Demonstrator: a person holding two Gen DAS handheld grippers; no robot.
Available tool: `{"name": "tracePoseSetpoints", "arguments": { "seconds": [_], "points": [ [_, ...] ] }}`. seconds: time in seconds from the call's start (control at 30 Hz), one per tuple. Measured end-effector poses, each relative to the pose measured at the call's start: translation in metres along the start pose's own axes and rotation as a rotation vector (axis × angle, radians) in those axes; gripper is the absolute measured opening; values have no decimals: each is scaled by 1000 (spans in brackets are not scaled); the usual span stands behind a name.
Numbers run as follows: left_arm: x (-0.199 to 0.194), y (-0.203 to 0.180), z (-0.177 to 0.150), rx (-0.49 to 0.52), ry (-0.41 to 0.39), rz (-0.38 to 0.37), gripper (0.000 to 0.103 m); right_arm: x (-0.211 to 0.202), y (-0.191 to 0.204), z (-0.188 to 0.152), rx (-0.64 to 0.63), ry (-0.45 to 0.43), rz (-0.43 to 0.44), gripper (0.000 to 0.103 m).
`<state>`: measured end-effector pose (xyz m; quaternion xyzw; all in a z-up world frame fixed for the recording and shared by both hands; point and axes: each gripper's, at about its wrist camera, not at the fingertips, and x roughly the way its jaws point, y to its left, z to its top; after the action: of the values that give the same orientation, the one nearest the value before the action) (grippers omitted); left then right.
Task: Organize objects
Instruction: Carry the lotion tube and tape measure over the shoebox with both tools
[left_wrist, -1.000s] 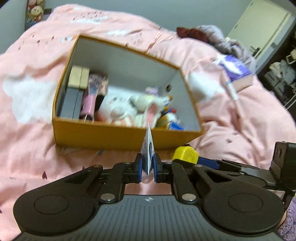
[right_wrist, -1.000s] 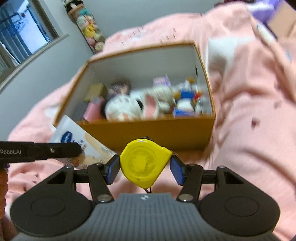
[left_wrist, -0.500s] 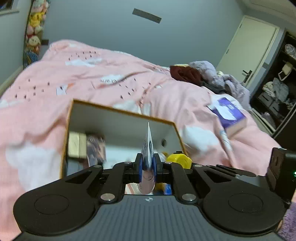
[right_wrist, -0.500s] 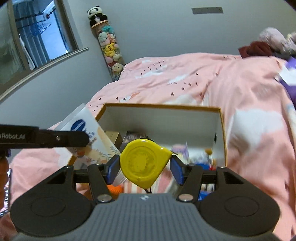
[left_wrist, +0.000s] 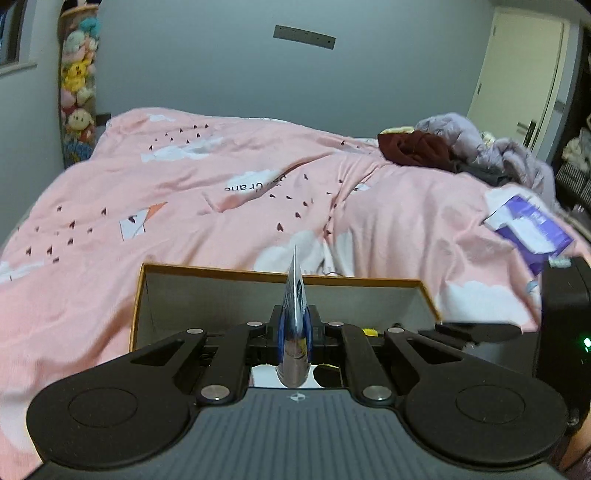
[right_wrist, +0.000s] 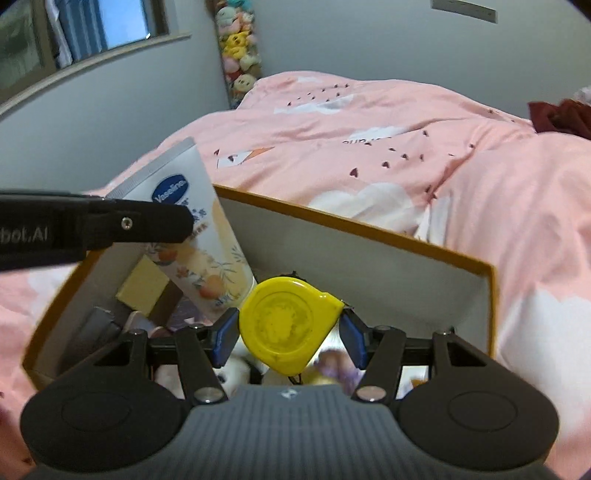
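An open orange cardboard box (left_wrist: 258, 275) with grey inner walls (right_wrist: 369, 258) sits on the pink bed. My left gripper (left_wrist: 294, 334) is shut on a white Vaseline lotion tube (left_wrist: 294, 295), seen edge-on, held over the box's near part. The tube (right_wrist: 192, 229) also shows in the right wrist view, above the box's left side. My right gripper (right_wrist: 288, 332) is shut on a yellow tape measure (right_wrist: 288, 325) and holds it over the box. Inside the box lie a tan block (right_wrist: 142, 286), plush toys (right_wrist: 236, 369) and other small items.
A pink duvet (left_wrist: 258, 192) covers the bed around the box. A purple box (left_wrist: 528, 225) lies at the right edge. Dark red and lilac clothes (left_wrist: 443, 147) are piled at the far right. A column of plush toys (left_wrist: 77, 92) stands by the far wall.
Both grippers have moved forward from in front of the box to above its opening, with the views tilting up. The tube and the tape measure stay held.
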<state>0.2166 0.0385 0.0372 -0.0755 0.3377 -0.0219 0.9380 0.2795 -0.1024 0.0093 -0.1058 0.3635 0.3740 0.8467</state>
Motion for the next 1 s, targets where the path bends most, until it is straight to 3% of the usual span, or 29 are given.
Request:
{"name": "tracePoseSetpoints", "arguments": {
  "seconds": [0.1,0.57,1.0],
  "points": [
    [14,-4,-2,39,18,10,12,22,-4,4,-63,34,-38,61],
    [49,-4,-18,90,103,52,12,78,-14,1,-71,178,2,60],
    [55,-4,-22,100,151,73,12,51,-8,0,-107,158,-55,62]
  ]
}}
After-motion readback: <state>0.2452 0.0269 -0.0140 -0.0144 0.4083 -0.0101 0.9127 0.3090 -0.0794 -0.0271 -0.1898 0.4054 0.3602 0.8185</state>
